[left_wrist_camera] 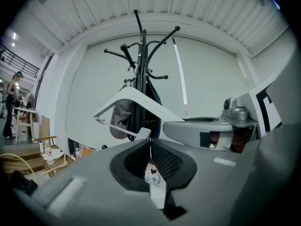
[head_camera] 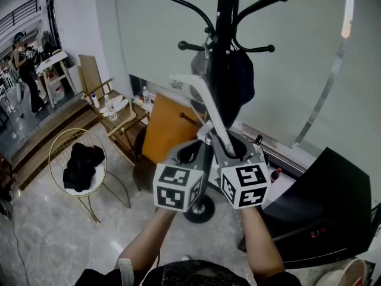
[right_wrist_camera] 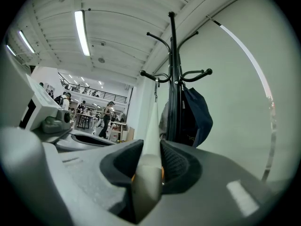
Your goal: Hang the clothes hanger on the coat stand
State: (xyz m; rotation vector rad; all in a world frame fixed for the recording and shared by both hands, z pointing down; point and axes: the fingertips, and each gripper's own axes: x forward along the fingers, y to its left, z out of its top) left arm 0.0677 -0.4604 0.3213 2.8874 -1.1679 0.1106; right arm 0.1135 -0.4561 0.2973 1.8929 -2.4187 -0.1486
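Fingers (right_wrist_camera: 176, 161) of the right gripper (right_wrist_camera: 151, 143) are clamped on one white arm of the clothes hanger (right_wrist_camera: 153, 119), which runs straight up out of the closed jaws. From the head view I see both grippers raised side by side in front of me, marker cubes toward the camera, with the right gripper on my right.

On the left gripper (left_wrist_camera: 150, 142) the fingers (left_wrist_camera: 167, 159) are pressed together with only a thin line between them. The end of the hanger's lower bar sits right at their tips. I cannot tell whether it is pinched there.

The hanger slants up and away from the grippers to the black coat stand (head_camera: 226, 16). Its metal hook is level with the stand's lower prongs and just beside the pole. I cannot tell whether it sits over a prong.

A dark bag (head_camera: 239, 79) hangs from the stand just behind the hanger.

On the floor to my left stands a gold wire chair (head_camera: 59, 145) with dark clothing (head_camera: 83, 162) heaped on its seat. A person (head_camera: 25, 70) stands far back at the upper left.
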